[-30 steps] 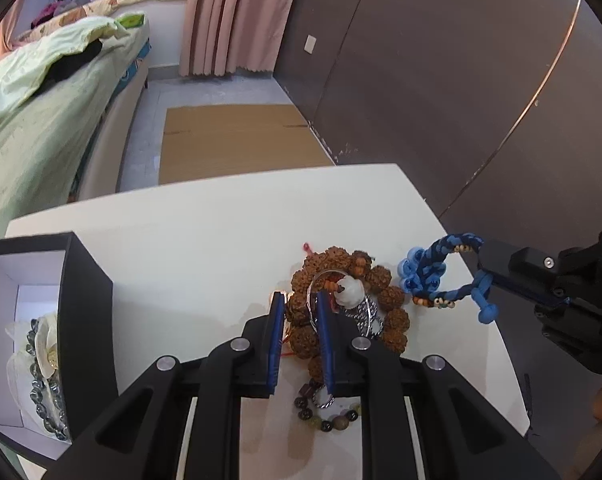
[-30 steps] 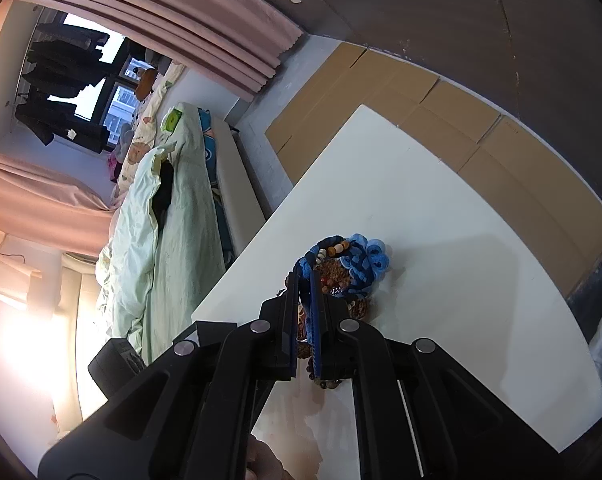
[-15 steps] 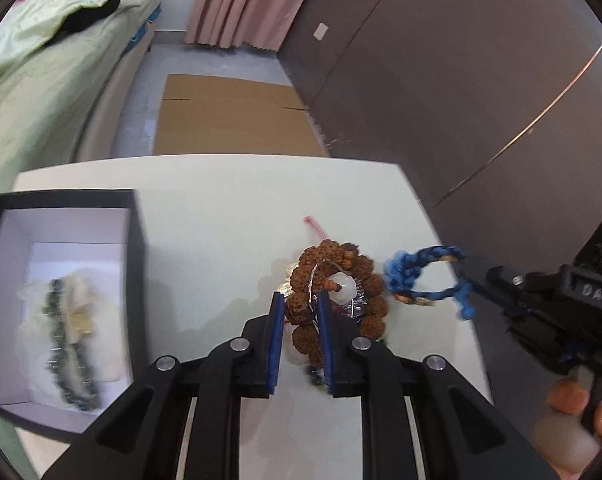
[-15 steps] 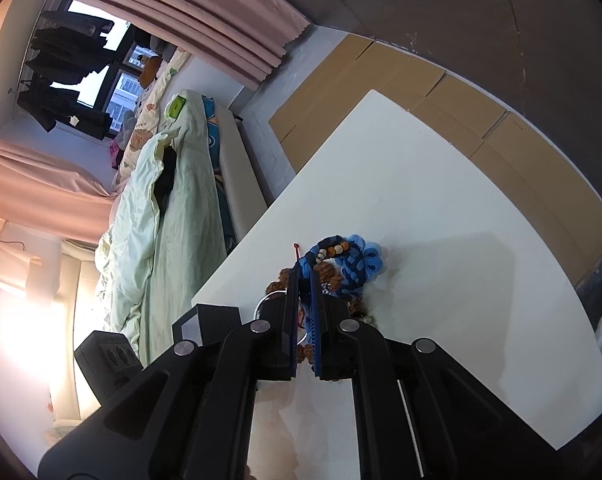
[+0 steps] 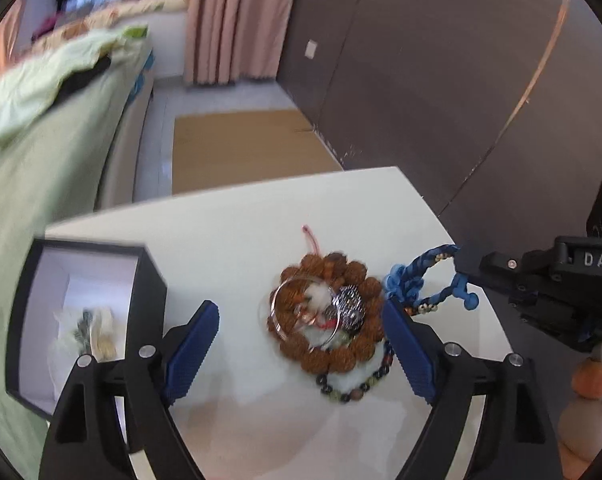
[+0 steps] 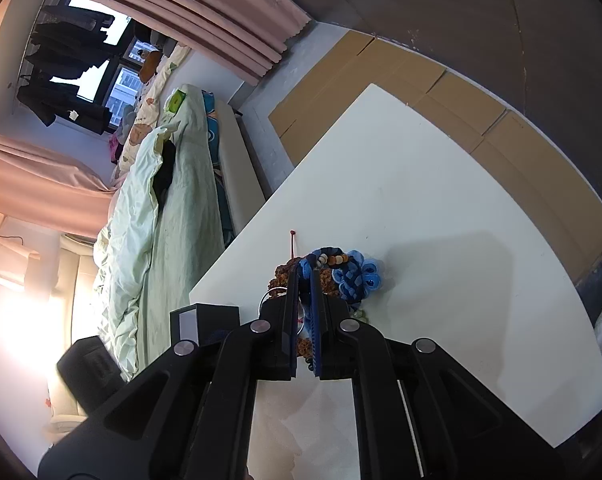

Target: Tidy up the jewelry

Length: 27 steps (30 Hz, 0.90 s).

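Both jaws differ now: my left gripper [image 5: 297, 344] has sprung wide over the brown bead bracelet [image 5: 327, 316], seemingly released mid-table [image 5: 229, 236], while my right gripper [image 6: 305, 300] stays pinched on the blue cord bracelet [image 6: 351, 274].

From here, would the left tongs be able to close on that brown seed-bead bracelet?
Probably yes: the left tongs are open, straddling the brown seed-bead bracelet with nothing above it, though a clear bangle lies on it.

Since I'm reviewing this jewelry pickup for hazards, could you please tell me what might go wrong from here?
1. The right tongs pinch only one strand of the blue braided bracelet, so it could slip out.
2. That bracelet touches the brown bead bracelet; lifting may snag and drag the pile.
3. The open left tongs straddle the tangled pile near the table edge and may grab several pieces at once.
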### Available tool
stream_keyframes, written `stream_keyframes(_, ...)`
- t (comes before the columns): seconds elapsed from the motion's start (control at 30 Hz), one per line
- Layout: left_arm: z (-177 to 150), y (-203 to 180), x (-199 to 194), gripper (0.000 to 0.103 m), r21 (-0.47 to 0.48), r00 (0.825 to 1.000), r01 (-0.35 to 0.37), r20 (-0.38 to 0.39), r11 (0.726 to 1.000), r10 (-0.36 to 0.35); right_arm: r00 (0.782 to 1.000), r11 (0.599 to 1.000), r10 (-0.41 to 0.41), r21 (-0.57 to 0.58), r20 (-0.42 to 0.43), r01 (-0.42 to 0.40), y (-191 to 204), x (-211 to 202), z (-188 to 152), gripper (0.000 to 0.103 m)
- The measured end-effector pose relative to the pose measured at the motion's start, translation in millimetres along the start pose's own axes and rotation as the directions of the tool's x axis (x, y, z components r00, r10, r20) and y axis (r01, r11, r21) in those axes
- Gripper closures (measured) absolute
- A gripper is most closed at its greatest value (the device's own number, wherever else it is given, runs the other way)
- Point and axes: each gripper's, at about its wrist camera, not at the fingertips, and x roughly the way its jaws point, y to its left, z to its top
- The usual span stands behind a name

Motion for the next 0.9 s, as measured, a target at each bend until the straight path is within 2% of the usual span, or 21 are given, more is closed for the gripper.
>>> stream_keyframes(0.17, -1, -12, 20, 0.038, 0.087, 0.996, -0.075, -0.031, 0.993, 0.078, 1.000, 1.000, -0.002, 0.011, 0.006, 0.002, -4, -1, 5, 0.096)
stream_keyframes(0.33, -4, -21, 35, 0.038, 0.191, 0.990, -0.106, -0.073, 0.976, 0.122, 1.000, 1.000, 0.004, 0.012, 0.003, -0.004, -4, -1, 9, 0.096)
stream_keyframes(0.4, -6, -21, 41, 0.044, 0.203, 0.988, -0.096, -0.096, 0.975, 0.118, 1.000, 1.000, 0.008, 0.011, 0.000, -0.008, -4, 0, 11, 0.096)
stream_keyframes(0.53, -5, -21, 57, 0.044, 0.206, 0.983, -0.085, -0.140, 0.975, 0.116, 1.000, 1.000, 0.017, 0.014, -0.009, -0.017, -4, 0, 14, 0.096)
stream_keyframes(0.67, -5, -29, 62, 0.044, 0.251, 0.980, -0.102, -0.139, 0.963, 0.140, 1.000, 1.000, 0.020, 0.016, -0.018, -0.019, -5, 1, 15, 0.096)
stream_keyframes(0.73, -5, -28, 62, 0.045, 0.242, 0.981, -0.094, -0.141, 0.966, 0.131, 1.000, 1.000, 0.020, 0.016, -0.019, -0.019, -6, 1, 15, 0.096)
stream_keyframes(0.8, -4, -27, 61, 0.059, 0.236, 0.983, -0.075, -0.148, 0.969, 0.112, 1.000, 1.000, 0.019, 0.016, -0.019, -0.019, -6, 1, 15, 0.096)
stream_keyframes(0.87, -5, -29, 60, 0.062, 0.252, 0.981, -0.096, -0.138, 0.963, 0.134, 1.000, 1.000, 0.019, 0.015, -0.019, -0.019, -6, 1, 15, 0.096)
stream_keyframes(0.9, -6, -29, 59, 0.070, 0.253, 0.982, -0.098, -0.135, 0.963, 0.136, 1.000, 1.000, 0.019, 0.014, -0.020, -0.018, -6, 1, 15, 0.096)
